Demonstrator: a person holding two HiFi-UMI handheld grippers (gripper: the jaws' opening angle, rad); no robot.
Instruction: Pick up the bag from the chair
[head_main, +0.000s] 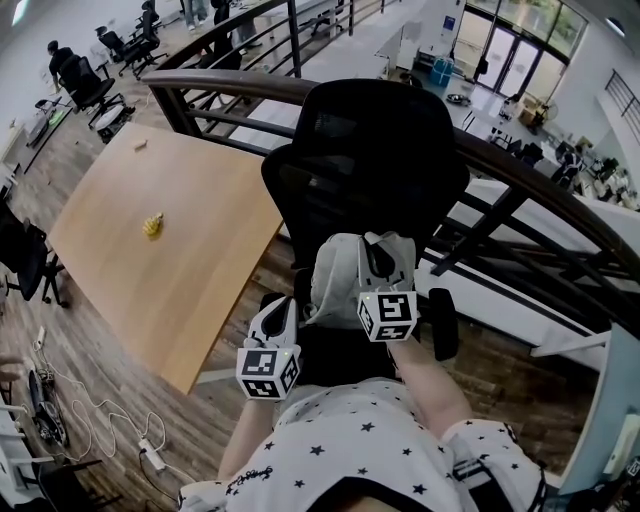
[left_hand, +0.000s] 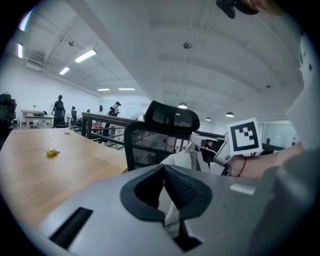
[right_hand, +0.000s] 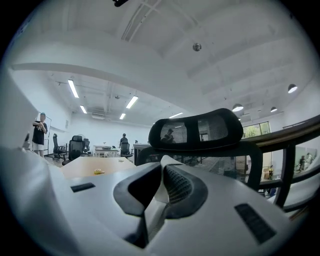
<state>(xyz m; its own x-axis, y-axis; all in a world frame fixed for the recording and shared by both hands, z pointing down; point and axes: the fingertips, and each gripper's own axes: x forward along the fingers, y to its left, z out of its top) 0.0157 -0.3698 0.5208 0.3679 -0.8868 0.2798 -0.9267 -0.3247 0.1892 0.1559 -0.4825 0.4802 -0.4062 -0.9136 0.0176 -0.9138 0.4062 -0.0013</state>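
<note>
Nearest, the left gripper (left_hand: 164, 175) has its jaws nearly together, pinching a thin fold of the pale bag (head_main: 335, 280). The right gripper (right_hand: 161, 172) likewise clamps narrow on a strip of the bag's cloth. The bag sits on the black chair (head_main: 380, 150) between both grippers, upright, its long side running up the backrest; which way its mouth faces I cannot tell. Beyond lie a wooden table (head_main: 170, 260) bearing a small yellow object (head_main: 152, 226), then a dark railing (head_main: 560, 200).

Pale grey bag (head_main: 338, 272), black mesh chair (head_main: 385, 150), light wooden table (head_main: 190, 290).
</note>
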